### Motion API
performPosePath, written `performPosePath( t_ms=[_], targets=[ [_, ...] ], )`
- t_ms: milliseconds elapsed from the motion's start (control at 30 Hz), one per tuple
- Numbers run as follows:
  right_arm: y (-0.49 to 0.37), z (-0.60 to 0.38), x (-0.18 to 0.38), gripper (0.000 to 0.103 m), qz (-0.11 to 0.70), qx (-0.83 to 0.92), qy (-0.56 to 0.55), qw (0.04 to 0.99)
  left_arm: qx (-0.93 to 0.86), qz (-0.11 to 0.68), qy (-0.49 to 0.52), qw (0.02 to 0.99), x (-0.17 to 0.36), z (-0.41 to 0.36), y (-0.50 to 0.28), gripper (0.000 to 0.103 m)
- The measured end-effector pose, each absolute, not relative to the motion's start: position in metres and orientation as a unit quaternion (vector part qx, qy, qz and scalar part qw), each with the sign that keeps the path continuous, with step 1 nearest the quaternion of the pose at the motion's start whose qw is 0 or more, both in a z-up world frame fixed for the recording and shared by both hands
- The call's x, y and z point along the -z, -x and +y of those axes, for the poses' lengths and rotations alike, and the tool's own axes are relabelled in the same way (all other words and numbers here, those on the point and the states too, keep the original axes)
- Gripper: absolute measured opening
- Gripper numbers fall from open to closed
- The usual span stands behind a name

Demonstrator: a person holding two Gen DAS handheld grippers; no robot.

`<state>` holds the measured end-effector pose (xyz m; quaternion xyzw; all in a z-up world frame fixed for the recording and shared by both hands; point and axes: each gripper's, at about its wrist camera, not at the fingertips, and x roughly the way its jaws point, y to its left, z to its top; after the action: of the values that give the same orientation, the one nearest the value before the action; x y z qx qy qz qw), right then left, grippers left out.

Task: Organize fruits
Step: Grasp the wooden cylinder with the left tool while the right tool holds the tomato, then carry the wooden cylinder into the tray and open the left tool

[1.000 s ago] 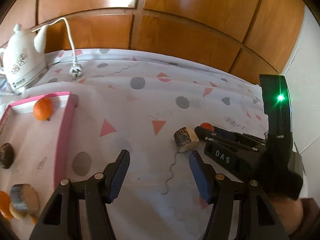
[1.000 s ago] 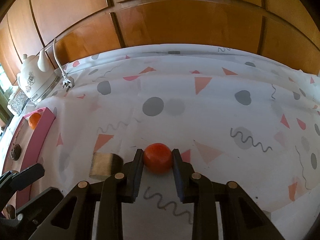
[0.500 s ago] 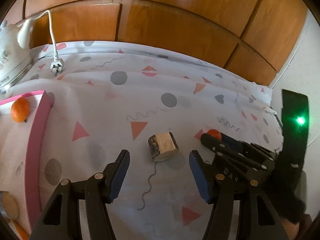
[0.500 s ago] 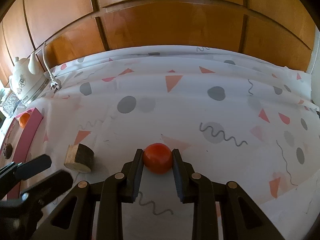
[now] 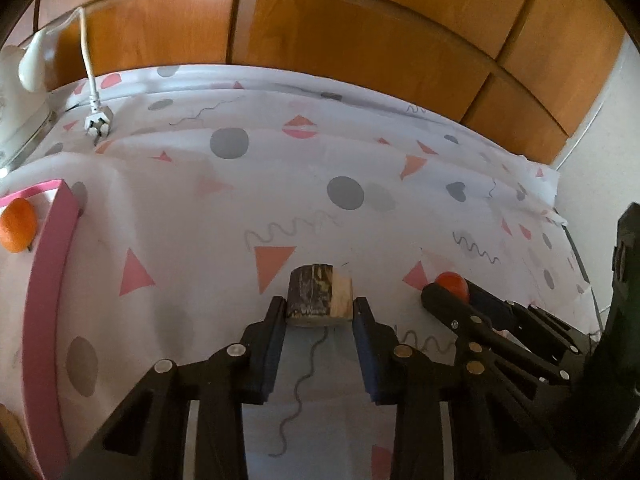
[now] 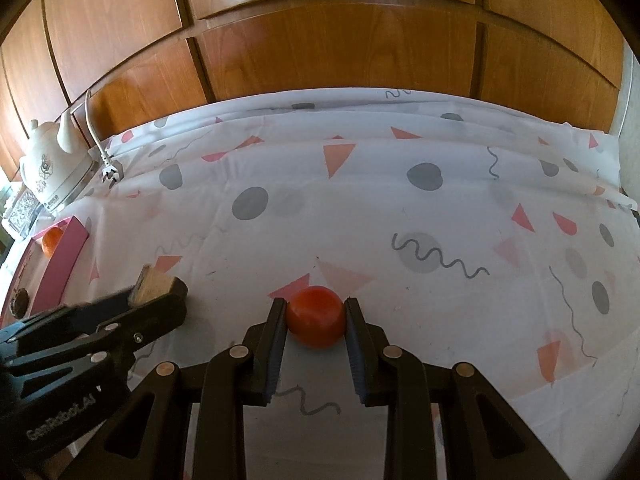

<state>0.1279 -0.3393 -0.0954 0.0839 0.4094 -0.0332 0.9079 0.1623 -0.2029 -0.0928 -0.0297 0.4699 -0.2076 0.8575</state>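
Note:
In the left wrist view a short brown chunk (image 5: 316, 292) with dark rind and a pale cut face rests on the patterned cloth. My left gripper (image 5: 320, 308) is closing on it, both pads touching its sides. From the right wrist view the same chunk (image 6: 154, 284) shows between the left gripper's fingertips (image 6: 156, 294). My right gripper (image 6: 316, 314) is shut on a round red-orange fruit (image 6: 316, 320) that sits on the cloth. That fruit (image 5: 452, 282) peeks out beside the right gripper (image 5: 446, 294) at the right of the left wrist view.
A pink-rimmed tray (image 5: 48, 264) lies at the left with an orange (image 5: 16, 226) in its far corner and a dark fruit (image 6: 19, 300) nearer. A white kettle (image 6: 52, 168) and its loose plug (image 5: 98, 124) sit at the back left. Wooden panels back the table.
The left gripper moved forward to the brown chunk and its jaws narrowed from wide apart onto it. The right gripper stays clamped on the red-orange fruit.

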Motion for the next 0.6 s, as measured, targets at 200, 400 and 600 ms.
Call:
performPosePath(
  t_ms=[200, 400, 600],
  targets=[
    [-0.118, -0.329, 0.094, 0.028, 0.416, 0.021, -0.082, 0.906, 0.197, 0.466, 0.021, 0.862, 0.090, -0.181, -0.142, 0.033],
    [-0.098, -0.309, 0.092, 0.028, 0.420, 0.006, -0.083, 0.904, 0.177, 0.452, 0.013, 0.874, 0.086, -0.154, -0.111, 0.033],
    [-0.075, -0.293, 0.092, 0.028, 0.419, -0.004, -0.080, 0.905, 0.173, 0.425, 0.002, 0.889, 0.087, -0.139, -0.077, 0.033]
  ],
)
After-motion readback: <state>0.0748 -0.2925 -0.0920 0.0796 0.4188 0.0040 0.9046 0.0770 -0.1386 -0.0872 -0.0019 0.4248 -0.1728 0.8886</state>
